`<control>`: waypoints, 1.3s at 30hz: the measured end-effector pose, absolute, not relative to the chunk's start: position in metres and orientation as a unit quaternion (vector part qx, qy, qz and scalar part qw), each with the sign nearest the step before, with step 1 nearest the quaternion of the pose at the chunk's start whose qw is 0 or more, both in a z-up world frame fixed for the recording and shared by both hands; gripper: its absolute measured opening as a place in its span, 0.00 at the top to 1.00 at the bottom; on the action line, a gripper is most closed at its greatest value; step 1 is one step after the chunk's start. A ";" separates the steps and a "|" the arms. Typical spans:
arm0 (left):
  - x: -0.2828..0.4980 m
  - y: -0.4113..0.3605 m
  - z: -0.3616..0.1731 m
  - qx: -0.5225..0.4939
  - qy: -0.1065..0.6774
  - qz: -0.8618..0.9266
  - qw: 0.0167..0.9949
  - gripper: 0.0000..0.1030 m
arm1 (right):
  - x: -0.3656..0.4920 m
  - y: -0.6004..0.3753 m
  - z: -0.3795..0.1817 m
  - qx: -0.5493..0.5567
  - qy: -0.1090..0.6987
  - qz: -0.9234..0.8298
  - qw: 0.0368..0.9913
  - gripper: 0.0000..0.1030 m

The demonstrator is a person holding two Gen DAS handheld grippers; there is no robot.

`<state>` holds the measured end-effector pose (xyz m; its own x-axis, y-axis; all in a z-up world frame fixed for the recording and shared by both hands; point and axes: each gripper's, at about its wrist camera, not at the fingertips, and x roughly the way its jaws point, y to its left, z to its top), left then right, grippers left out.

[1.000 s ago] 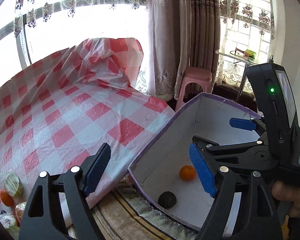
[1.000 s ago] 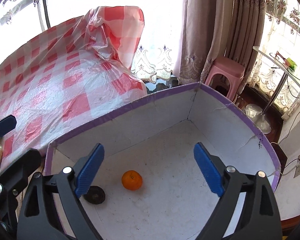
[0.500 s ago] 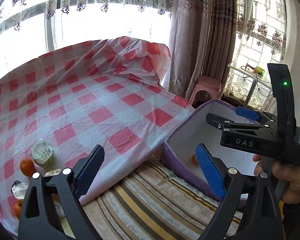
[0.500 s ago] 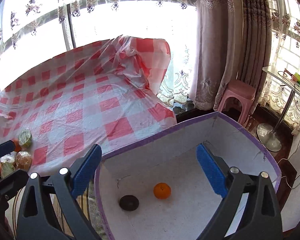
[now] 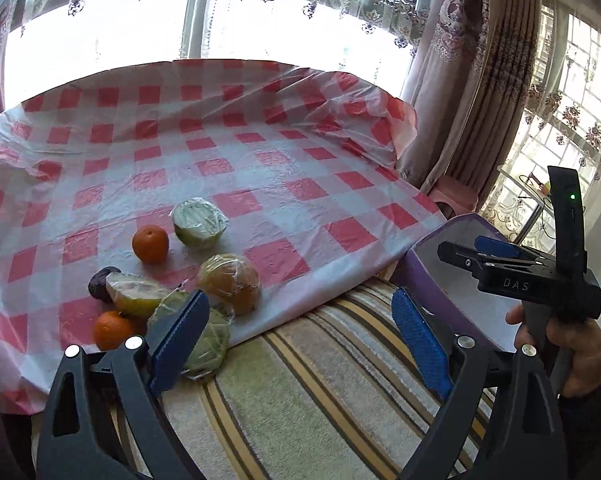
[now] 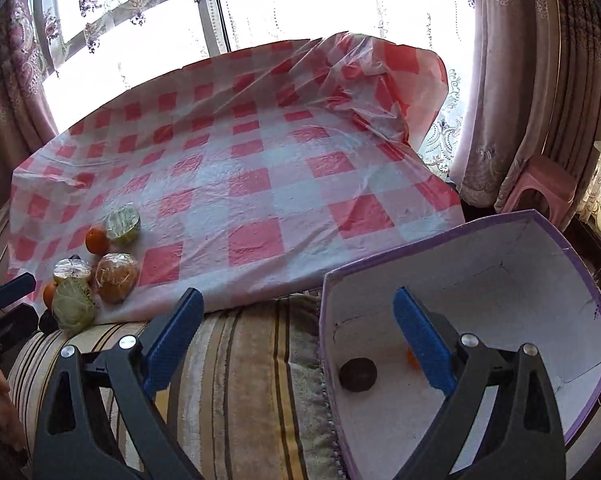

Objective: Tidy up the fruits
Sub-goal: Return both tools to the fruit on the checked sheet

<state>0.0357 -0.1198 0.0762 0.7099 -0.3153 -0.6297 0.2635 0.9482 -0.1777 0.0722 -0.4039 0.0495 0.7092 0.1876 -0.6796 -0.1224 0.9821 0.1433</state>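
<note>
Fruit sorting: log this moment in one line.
left gripper: open, empty | right gripper: open, empty | fruit pile: on tablecloth | box: two fruits

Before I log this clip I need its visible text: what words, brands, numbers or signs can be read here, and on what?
"DAS": pale letters on the black body of the right tool, seen from the left wrist view.
Nothing else reads: the plastic-wrapped fruits, the checked tablecloth and the purple-edged box show no legible text. The green light on the right tool's upright part is a lamp, not a sign.

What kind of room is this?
Most likely a room in a home: patterned curtains over big windows, a pink plastic stool, and a checked plastic cloth spread with fruit.
</note>
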 end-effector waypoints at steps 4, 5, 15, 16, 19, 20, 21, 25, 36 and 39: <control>0.024 -0.086 0.067 -0.060 0.359 -0.128 0.922 0.13 | 0.070 -0.382 0.046 0.036 0.384 0.104 0.917 0.07; 0.022 -0.078 0.065 -0.062 0.362 -0.120 0.922 0.14 | 0.070 -0.377 0.046 0.035 0.387 0.112 0.915 0.07; 0.007 -0.014 0.047 -0.114 0.387 -0.071 0.912 0.15 | 0.065 -0.314 0.040 0.003 0.401 0.172 0.900 0.07; 0.007 -0.010 0.045 -0.120 0.391 -0.069 0.910 0.16 | 0.064 -0.309 0.040 0.000 0.402 0.177 0.898 0.07; 0.010 0.002 0.038 -0.135 0.403 -0.063 0.903 0.21 | 0.063 -0.292 0.039 -0.009 0.403 0.194 0.894 0.07; 0.011 0.004 0.036 -0.140 0.408 -0.060 0.900 0.22 | 0.063 -0.286 0.038 -0.014 0.403 0.200 0.893 0.07; 0.012 0.007 0.033 -0.143 0.413 -0.060 0.897 0.25 | 0.062 -0.280 0.037 -0.019 0.403 0.203 0.892 0.07; 0.018 0.013 0.023 -0.152 0.431 -0.058 0.887 0.30 | 0.062 -0.260 0.035 -0.029 0.404 0.222 0.887 0.07; 0.037 0.026 0.009 -0.181 0.456 -0.062 0.869 0.36 | 0.072 -0.215 0.032 -0.041 0.417 0.260 0.870 0.07; 0.038 0.027 0.006 -0.183 0.457 -0.061 0.868 0.36 | 0.074 -0.206 0.031 -0.040 0.419 0.270 0.866 0.07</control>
<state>0.0382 0.0269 0.0064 0.5743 -0.2722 -0.7721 -0.0618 0.9260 -0.3724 0.0740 -0.2059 0.0311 0.5035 0.4335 -0.7474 -0.5009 0.8513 0.1564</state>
